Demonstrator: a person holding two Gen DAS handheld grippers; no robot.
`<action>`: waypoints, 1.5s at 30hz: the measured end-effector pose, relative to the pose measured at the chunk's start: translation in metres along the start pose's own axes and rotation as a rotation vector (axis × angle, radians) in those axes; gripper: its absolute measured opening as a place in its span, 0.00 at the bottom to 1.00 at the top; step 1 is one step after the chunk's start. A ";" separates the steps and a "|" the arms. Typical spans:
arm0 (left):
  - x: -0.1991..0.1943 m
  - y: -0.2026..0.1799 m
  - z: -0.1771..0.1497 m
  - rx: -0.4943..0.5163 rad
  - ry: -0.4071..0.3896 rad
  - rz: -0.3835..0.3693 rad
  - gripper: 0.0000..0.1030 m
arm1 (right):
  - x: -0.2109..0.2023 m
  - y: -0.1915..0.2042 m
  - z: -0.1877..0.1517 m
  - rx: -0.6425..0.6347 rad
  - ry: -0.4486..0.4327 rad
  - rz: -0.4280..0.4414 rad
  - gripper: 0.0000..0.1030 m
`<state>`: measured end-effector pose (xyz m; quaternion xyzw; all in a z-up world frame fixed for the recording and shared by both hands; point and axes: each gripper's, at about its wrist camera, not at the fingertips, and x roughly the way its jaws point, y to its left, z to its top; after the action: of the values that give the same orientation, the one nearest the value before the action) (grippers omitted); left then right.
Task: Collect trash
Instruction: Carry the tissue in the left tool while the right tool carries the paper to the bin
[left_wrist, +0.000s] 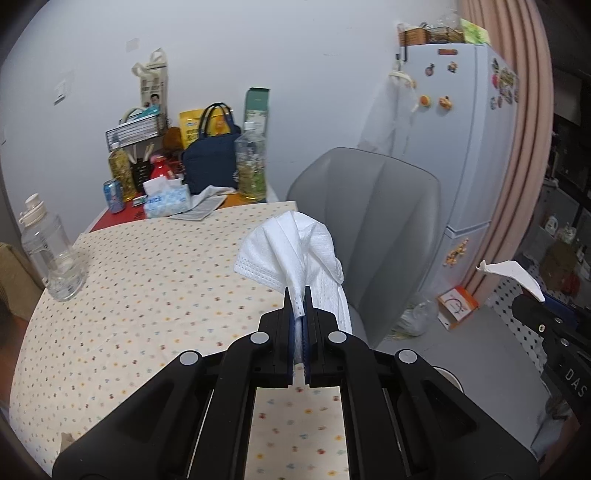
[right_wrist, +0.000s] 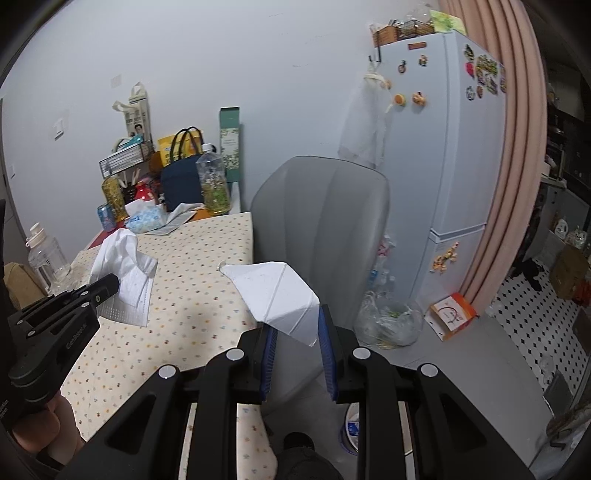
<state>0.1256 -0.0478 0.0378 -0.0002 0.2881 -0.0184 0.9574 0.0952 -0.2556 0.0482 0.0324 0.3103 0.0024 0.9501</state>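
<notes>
Item, trash in transit: left gripper (left_wrist: 298, 295) clamped on mask (left_wrist: 291, 254) over table (left_wrist: 147, 277), right gripper (right_wrist: 295, 325) narrowly pinching folded paper (right_wrist: 277, 295); keep both grips firm toward bag (right_wrist: 388, 325) at 3 o'clock.

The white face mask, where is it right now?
The white face mask hangs pinched in the left hand-held gripper, lifted above the dotted tablecloth, with the grey chair on its right.

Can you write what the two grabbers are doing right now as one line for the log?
left gripper: shut on white face mask, above dotted tablecloth | right gripper: fingers hold folded white mask beside grey chair | trash not yet dropped
</notes>
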 end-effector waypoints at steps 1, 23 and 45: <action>0.000 -0.004 0.000 0.005 0.000 -0.006 0.04 | 0.000 -0.003 0.000 0.003 0.000 -0.006 0.22; 0.047 -0.102 -0.007 0.130 0.067 -0.134 0.04 | 0.021 -0.094 -0.021 0.126 0.055 -0.130 0.22; 0.138 -0.225 -0.049 0.272 0.239 -0.292 0.04 | 0.089 -0.200 -0.064 0.260 0.202 -0.277 0.22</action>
<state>0.2059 -0.2772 -0.0768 0.0892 0.3912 -0.1952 0.8949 0.1262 -0.4493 -0.0681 0.1115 0.4030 -0.1653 0.8932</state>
